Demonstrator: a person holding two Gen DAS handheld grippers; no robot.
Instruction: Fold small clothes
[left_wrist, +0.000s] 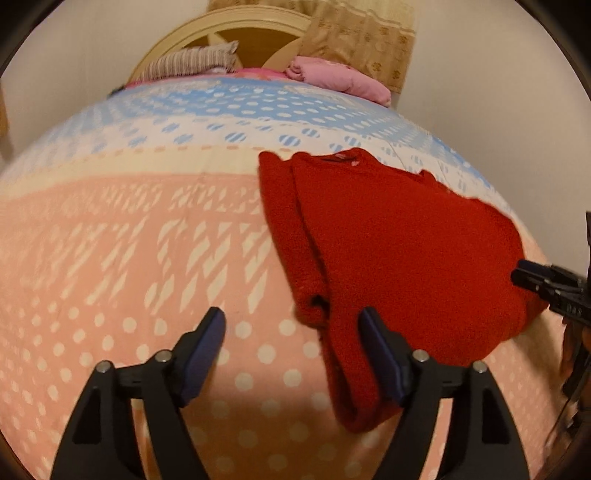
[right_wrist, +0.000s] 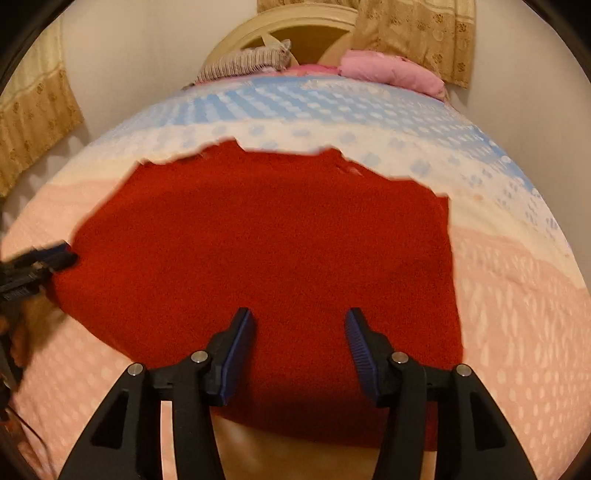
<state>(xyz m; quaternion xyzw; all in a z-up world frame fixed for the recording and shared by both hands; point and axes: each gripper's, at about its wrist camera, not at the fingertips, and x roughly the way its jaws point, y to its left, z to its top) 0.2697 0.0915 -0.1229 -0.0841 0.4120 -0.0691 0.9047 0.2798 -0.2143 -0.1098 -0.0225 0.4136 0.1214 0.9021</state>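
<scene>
The red garment (right_wrist: 258, 251) lies flat on the bedspread (left_wrist: 110, 240), one fold apparently made. Left gripper (left_wrist: 291, 325) and right gripper (right_wrist: 299, 325) stand apart, empty. Next: regrasp an edge.

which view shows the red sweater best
The right wrist view: the red sweater fills the middle, nearly all its outline visible. The left wrist view shows it off to the right, its folded sleeve nearest.
</scene>
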